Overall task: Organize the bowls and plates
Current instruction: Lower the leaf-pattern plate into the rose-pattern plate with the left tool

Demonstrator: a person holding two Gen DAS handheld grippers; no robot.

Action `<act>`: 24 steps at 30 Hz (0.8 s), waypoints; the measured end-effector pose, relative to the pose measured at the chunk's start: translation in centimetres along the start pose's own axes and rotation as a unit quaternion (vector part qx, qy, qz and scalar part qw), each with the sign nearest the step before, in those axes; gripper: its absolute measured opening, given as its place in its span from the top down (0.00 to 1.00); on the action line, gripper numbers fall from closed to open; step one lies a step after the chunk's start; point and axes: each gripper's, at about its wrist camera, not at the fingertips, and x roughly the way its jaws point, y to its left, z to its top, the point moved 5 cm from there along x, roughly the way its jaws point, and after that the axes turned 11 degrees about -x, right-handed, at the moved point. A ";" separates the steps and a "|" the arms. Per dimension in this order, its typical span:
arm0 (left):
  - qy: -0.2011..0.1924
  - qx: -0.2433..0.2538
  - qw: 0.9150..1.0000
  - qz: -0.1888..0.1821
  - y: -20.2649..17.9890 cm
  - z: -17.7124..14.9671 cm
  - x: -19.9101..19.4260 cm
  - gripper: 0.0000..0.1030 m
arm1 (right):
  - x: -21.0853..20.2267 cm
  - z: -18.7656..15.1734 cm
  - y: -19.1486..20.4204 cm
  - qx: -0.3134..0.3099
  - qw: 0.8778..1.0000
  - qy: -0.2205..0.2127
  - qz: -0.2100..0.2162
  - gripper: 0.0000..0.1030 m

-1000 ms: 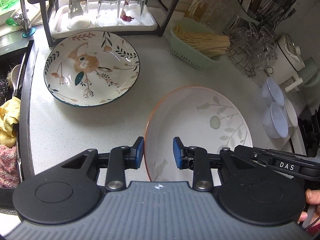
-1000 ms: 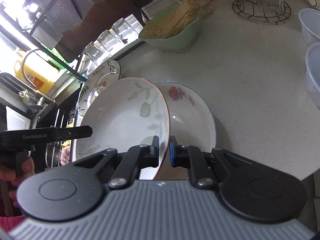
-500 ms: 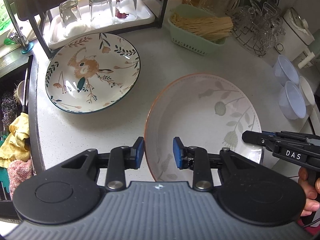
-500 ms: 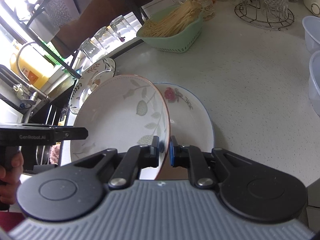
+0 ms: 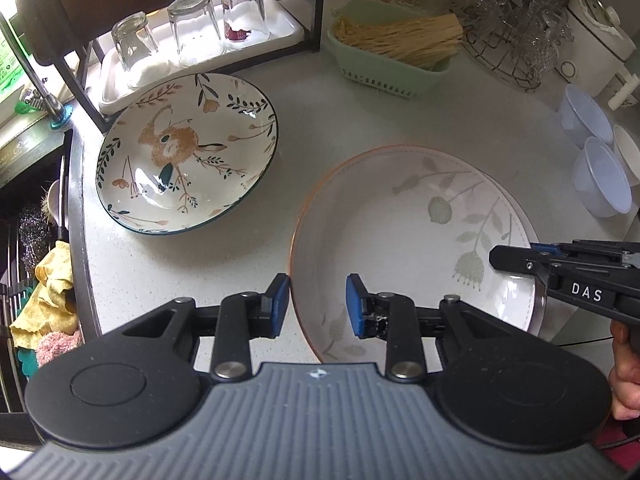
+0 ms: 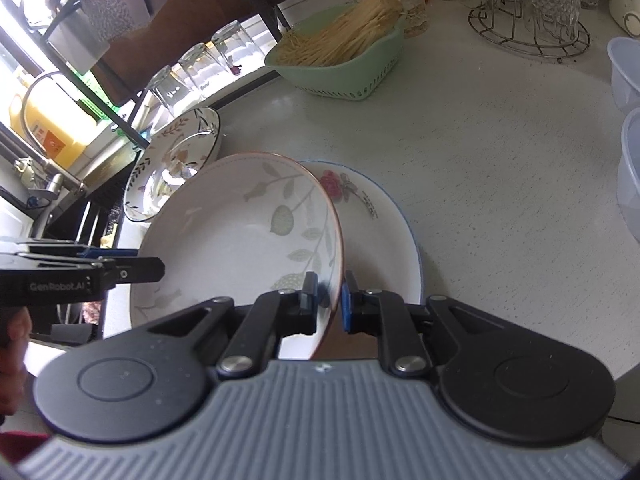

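Note:
My right gripper is shut on the rim of a white leaf-pattern plate with an orange edge and holds it tilted above a rose-pattern plate lying on the counter. My left gripper is open, its jaws straddling the near-left rim of the same leaf plate without closing on it. A rabbit-pattern plate lies on the counter to the left, also in the right wrist view. The right gripper shows at the leaf plate's right rim in the left wrist view.
A green basket of sticks, a rack with three upturned glasses, a wire stand of glassware and translucent plastic bowls ring the white counter. The sink with cloths lies at left.
The leaf plate, held by my right gripper, has lifted and tilted a little. My left gripper has risen and drawn back, still open at the plate's rim.

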 end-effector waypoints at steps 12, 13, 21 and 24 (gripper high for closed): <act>-0.006 0.004 0.999 -0.033 -2.8 -0.1 -0.2 0.67 | 0.8 -0.4 -0.1 0.002 1.000 0.009 0.004 0.86; -0.009 0.003 0.999 -0.033 -2.8 -0.1 -0.3 0.67 | 0.8 -0.3 -0.2 0.003 1.000 0.008 0.004 0.86; -0.031 -0.043 0.998 -0.038 -1.1 0.1 -2.2 0.67 | -0.7 0.7 -0.4 -0.007 1.000 -0.011 -0.021 0.86; -0.039 -0.060 0.996 -0.044 -0.6 0.1 -3.1 0.67 | -1.9 1.5 -0.4 -0.015 0.999 -0.029 -0.027 0.86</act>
